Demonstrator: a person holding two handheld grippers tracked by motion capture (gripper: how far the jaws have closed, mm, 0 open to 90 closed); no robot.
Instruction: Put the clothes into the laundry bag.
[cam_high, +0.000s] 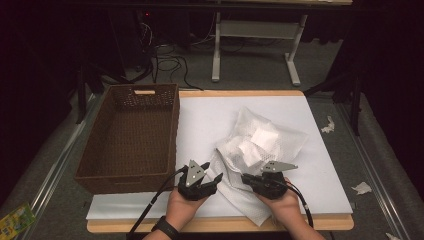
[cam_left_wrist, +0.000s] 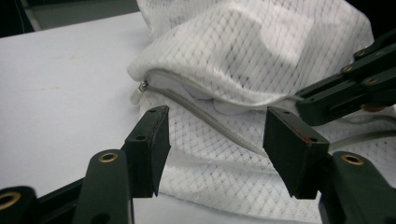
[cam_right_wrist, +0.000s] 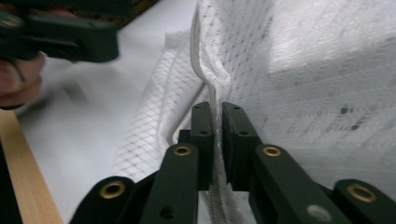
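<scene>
White mesh laundry bag (cam_high: 255, 145) lies on the white sheet (cam_high: 200, 125) over the table, right of centre, near the person's edge; folded white cloths inside (cam_high: 262, 136) show through the net. Its zipper (cam_left_wrist: 205, 116) runs along the near edge and is partly undone, the mouth gaping a little, the metal pull (cam_left_wrist: 142, 87) at the end toward the basket side.

Right gripper (cam_right_wrist: 218, 122): jaws nearly together, pinching the upper lip of the mesh at the zipper seam. Probably held so to keep the mouth lifted and taut (a limp net would otherwise collapse on itself).

Left gripper (cam_left_wrist: 217, 149): jaws apart, nothing between the pads, poised low over the lower flap just short of the zipper line. Reads as lined up to take the opposite lip, or the pull, so the two can spread the opening.

Brown woven basket (cam_high: 132, 135) stands empty to the left, its near corner just beside the left gripper — likely the destination for the bag or its contents.

Paper scraps (cam_high: 327, 125) lie on the floor to the right, apart from the work.
</scene>
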